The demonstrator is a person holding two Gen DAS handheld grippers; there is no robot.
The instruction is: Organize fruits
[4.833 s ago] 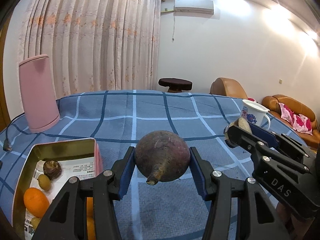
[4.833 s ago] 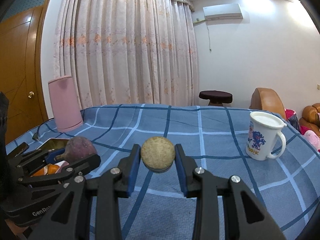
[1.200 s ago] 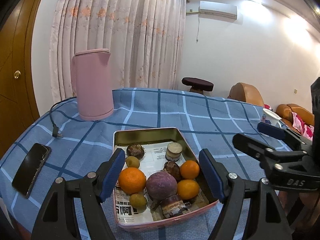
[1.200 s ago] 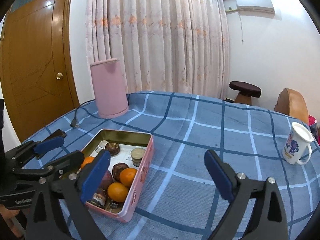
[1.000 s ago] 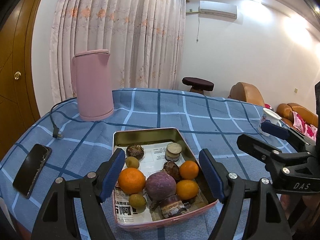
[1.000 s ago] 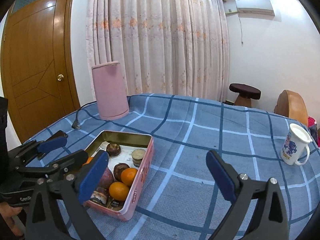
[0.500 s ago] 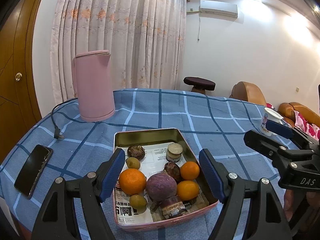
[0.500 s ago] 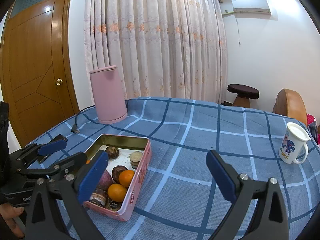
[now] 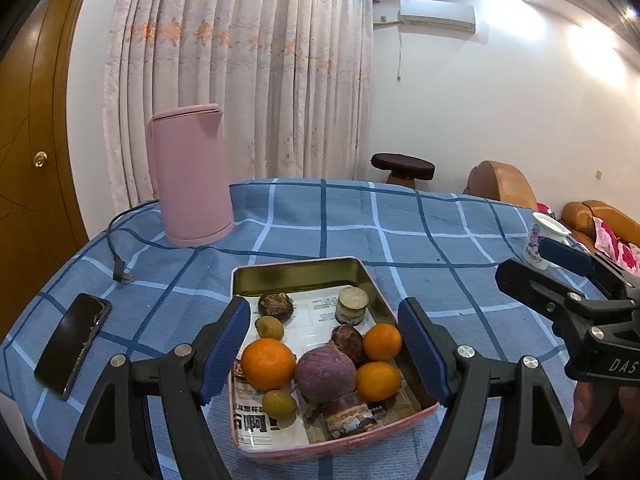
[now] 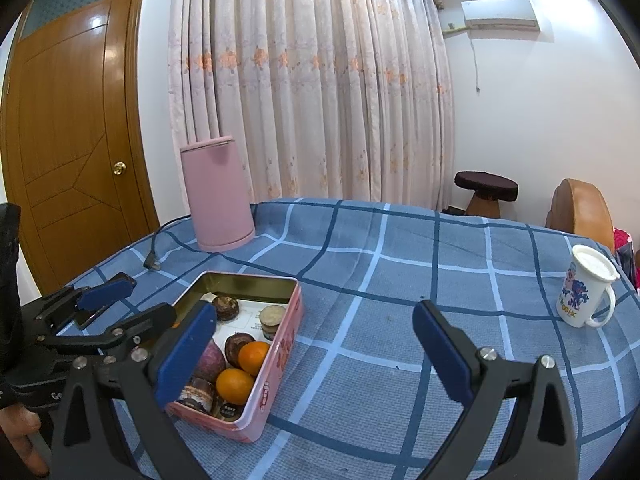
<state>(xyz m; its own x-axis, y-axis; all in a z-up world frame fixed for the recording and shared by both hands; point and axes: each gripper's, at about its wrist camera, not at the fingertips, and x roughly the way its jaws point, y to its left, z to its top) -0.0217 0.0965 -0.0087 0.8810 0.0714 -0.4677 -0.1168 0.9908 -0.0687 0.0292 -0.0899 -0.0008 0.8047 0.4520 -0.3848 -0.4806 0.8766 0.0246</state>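
A pink metal tin (image 9: 296,276) (image 10: 280,356) stands on the blue checked tablecloth. It holds three oranges (image 9: 267,363), a purple round fruit (image 9: 325,376) (image 10: 208,360), small green fruits (image 9: 269,327), dark brown fruits (image 9: 275,305) and a tan round piece (image 9: 353,298) (image 10: 272,317). My left gripper (image 9: 325,352) is open and empty, held above the tin's near end. My right gripper (image 10: 316,352) is open and empty, above the cloth to the right of the tin.
A pink kettle (image 9: 188,176) (image 10: 218,192) stands at the back left with its cord and plug (image 9: 122,276). A black phone (image 9: 74,342) lies at the left edge. A white mug (image 10: 584,292) stands at the right. Sofa and stool are beyond the table.
Since 4.8 s ago both grippers have let go of the purple fruit and the tan piece, which now lie in the tin. Over the last second both grippers drew back slightly, still open.
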